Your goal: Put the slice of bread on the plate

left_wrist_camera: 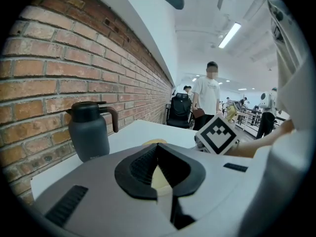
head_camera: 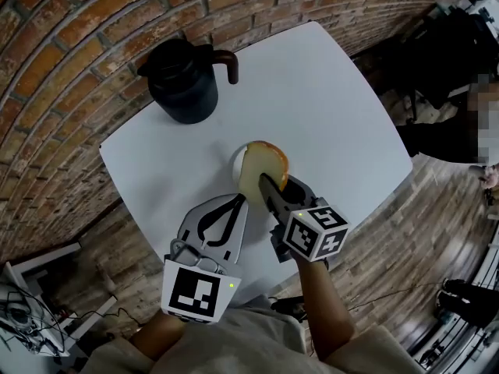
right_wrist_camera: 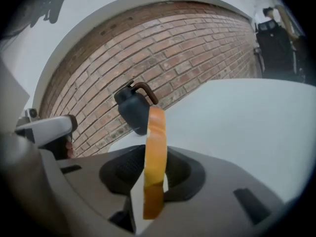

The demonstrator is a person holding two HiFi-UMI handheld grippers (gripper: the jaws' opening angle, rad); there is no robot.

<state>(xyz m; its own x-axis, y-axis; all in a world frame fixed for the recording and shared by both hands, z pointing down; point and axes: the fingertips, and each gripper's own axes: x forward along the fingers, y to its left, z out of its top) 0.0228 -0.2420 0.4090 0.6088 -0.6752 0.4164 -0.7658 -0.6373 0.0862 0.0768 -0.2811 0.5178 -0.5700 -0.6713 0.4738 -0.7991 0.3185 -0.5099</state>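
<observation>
Right tool (head_camera: 267, 182): jaws narrow, clamped on the slice of bread (head_camera: 263, 164). The right gripper view shows the slice standing on edge between the pads, crust facing the camera, its top rising past the tool body. Head view: the slice hangs tilted over a small white plate (head_camera: 235, 164), covering most of it; only the plate's left rim shows. Contact between bread and plate: cannot tell. The plate sits near the middle of the white counter (head_camera: 335, 115). Left tool (head_camera: 238, 202): jaw tips together, nothing gripped. It lies low over the counter's near edge, just beside the right tool and to its left, tips aimed at the plate. In the left gripper view the top of the slice shows just past the closed tips, with the right tool's marker cube (left_wrist_camera: 217, 134) to its right. A dark jug (head_camera: 184, 79) with a brown handle stands upright at the counter's far left corner, well apart from the plate, close to the brick wall (head_camera: 70, 45). Left gripper view, background: a person (left_wrist_camera: 209, 97) in a white shirt stands beyond the counter.
</observation>
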